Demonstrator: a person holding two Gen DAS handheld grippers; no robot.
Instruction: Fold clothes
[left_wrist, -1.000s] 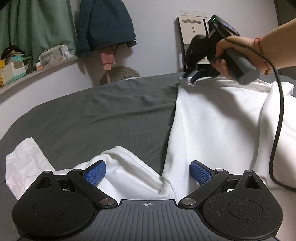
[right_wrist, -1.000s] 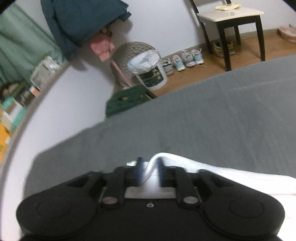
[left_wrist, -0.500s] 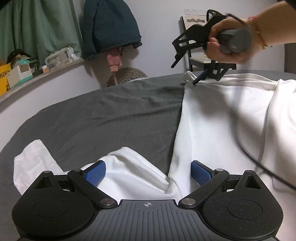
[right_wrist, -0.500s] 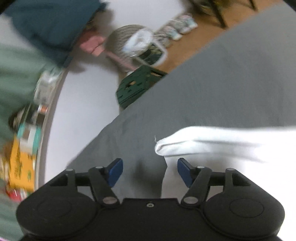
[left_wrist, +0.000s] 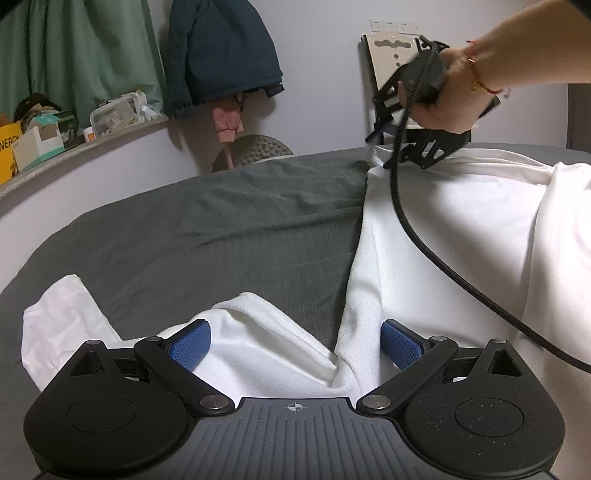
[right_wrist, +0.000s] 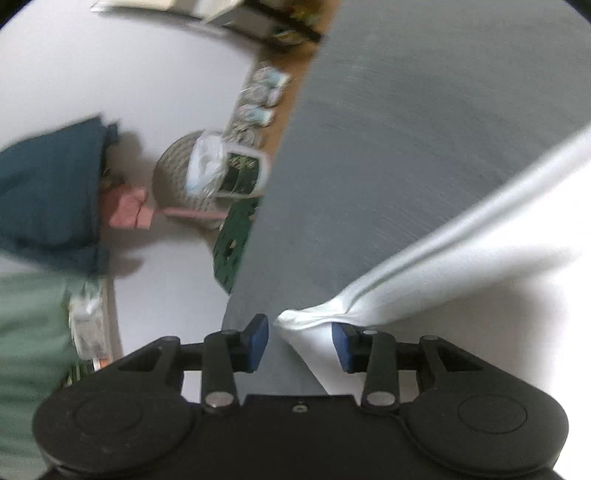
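A white garment (left_wrist: 454, 236) lies spread on a dark grey bed (left_wrist: 221, 229), with a sleeve (left_wrist: 55, 317) out to the left. My left gripper (left_wrist: 293, 345) is open, its blue pads either side of a fold of the garment near the armpit. My right gripper (left_wrist: 384, 147) is in a hand at the garment's far corner. In the right wrist view the right gripper (right_wrist: 300, 341) is open, rolled sideways, with the garment's corner (right_wrist: 306, 319) lying between its pads, not pinched.
A black cable (left_wrist: 424, 243) from the right gripper trails over the garment. Beyond the bed are a wall shelf with boxes (left_wrist: 44, 136), a hanging dark jacket (left_wrist: 221, 55), a chair (left_wrist: 388, 74), a bin and shoes (right_wrist: 236, 166) on the floor.
The right gripper was shut on the garment's far corner, opened and let it go, then rolled sideways beside it. The left gripper stayed open in place.
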